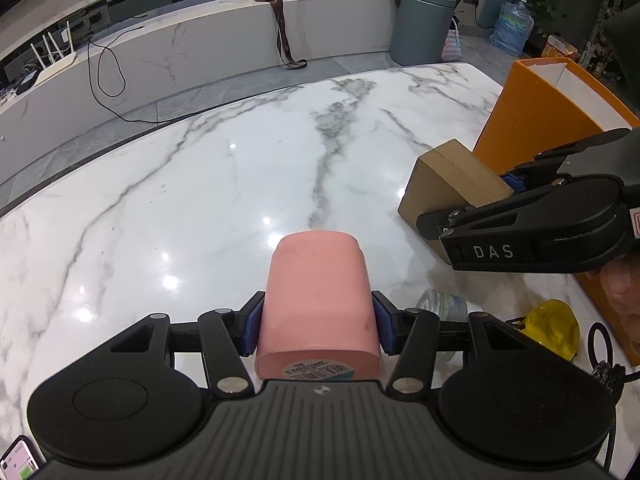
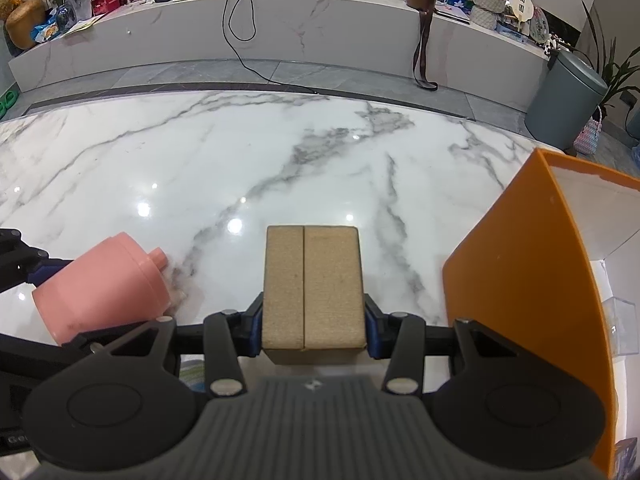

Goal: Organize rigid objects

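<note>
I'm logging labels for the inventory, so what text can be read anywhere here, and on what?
"DAS": white letters on the side of the black right gripper.
Barcode sticker on the base of the pink plastic bottle: print too small to read.
Phone screen at the lower left corner: blurred, unreadable.

I stand at a marble table (image 2: 200,168); beyond it grey floor (image 2: 160,72), a marble ledge (image 2: 320,28), a bin (image 2: 568,100), plants (image 2: 612,64).
</note>
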Demonstrator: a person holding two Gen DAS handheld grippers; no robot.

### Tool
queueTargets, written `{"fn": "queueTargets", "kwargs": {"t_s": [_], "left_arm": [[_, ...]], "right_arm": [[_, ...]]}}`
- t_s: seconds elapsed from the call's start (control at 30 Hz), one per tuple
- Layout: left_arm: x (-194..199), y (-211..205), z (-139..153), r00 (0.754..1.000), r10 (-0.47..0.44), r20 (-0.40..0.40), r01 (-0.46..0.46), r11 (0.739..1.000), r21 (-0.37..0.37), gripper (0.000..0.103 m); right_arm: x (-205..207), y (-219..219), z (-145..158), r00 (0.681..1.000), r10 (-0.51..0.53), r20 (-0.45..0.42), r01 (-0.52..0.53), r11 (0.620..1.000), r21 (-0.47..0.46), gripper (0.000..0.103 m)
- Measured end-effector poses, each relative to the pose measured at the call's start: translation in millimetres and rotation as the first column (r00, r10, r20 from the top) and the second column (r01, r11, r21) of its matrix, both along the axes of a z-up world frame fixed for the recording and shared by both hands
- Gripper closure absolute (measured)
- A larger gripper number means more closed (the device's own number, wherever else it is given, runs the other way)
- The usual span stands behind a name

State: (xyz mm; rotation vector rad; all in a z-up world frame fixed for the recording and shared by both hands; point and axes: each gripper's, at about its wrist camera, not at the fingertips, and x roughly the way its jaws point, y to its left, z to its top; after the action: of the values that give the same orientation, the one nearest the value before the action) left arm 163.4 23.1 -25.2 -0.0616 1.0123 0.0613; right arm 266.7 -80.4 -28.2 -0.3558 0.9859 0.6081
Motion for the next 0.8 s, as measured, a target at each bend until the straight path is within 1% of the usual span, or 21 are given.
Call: {"fn": "queueTargets", "kwargs": {"t_s": [0.57, 0.8], "left_arm": [[-2, -9, 22, 1.0, -0.013, 0.018, 0.012, 0.999, 0.03, 0.041], [-3, -15, 36, 0.999, -0.018, 0.031, 0.017, 0.999, 0.051, 0.042]], "right_arm": [[-7, -10, 23, 1.0, -0.002, 0.028, 0.001, 1.0, 0.03, 0.057], [-9, -18, 34, 0.999, -0.01, 0.04, 0.008, 0.999, 0.052, 0.057]]}}
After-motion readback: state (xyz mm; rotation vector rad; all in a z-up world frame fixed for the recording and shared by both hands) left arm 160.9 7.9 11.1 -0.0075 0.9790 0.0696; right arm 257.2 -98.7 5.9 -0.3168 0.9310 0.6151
